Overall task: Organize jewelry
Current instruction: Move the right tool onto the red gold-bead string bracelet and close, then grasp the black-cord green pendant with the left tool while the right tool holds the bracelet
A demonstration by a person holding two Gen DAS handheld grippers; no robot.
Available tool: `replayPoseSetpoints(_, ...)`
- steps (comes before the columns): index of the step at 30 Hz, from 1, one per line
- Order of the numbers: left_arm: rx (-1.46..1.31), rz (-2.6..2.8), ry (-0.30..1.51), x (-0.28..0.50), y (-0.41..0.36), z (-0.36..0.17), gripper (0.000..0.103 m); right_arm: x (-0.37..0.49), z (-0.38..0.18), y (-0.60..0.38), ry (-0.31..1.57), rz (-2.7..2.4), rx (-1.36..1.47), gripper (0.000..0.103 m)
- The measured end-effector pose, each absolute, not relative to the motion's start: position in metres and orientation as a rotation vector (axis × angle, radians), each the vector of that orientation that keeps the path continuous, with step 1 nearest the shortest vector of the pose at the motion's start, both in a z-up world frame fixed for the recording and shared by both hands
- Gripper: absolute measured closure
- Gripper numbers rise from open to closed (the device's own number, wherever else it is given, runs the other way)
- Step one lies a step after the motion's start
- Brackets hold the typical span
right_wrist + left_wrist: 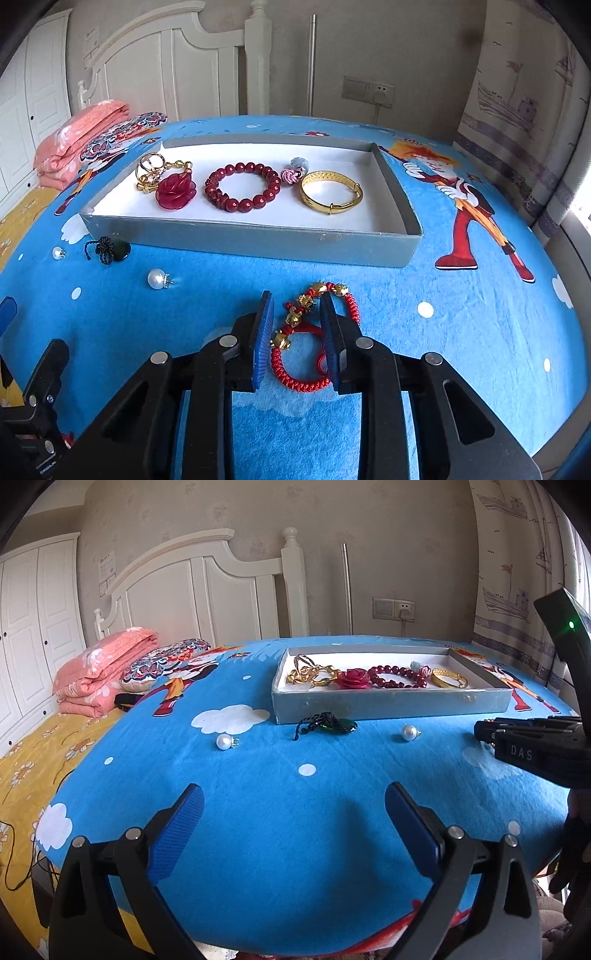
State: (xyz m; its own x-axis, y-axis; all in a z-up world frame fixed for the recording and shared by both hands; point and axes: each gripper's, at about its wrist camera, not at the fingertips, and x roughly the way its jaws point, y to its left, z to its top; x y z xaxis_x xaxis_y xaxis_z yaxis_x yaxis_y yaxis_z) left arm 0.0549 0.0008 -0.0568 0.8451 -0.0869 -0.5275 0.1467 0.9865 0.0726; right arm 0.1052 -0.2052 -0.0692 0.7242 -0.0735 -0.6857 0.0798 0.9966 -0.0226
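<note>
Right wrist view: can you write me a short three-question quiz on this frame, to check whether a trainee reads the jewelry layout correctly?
1. True or false: the gold bangle lies inside the grey tray.
2. Which piece lies between the fingers of the right gripper? A) the green pendant B) the red braided bracelet C) the red bead bracelet
3. How many pearls lie loose on the blue cloth, outside the tray?

Key: 1 true; 2 B; 3 two.
</note>
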Motion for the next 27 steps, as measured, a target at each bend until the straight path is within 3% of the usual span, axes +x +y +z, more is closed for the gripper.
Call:
replayPoseSetpoints(2, 0.091, -0.150, 0.584, 0.064, -0.001, -0.051, 0.008, 0.101, -0.070, -0.208, 0.743, -0.080, 0.007, 0.094)
replayPoseSetpoints(10, 0.087, -0.117, 0.672, 0.112, -0.020, -0.031, 0.008, 0.085, -0.071, -0.219, 0.711, -0.043, 0.048, 0.094)
replayPoseSetpoints(21, 0.175, -0.041, 0.813, 0.164, -0.047, -0.043, 0.028, 0.077, -0.072, -0.233, 0.693, 0.004, 0.106, 0.094)
replayPoseSetpoints(27, 0.179, -0.032, 0.845, 0.184, -0.048, -0.049, 0.029, 0.076, -0.073, -0.234, 0.689, 0.018, 0.117, 0.094)
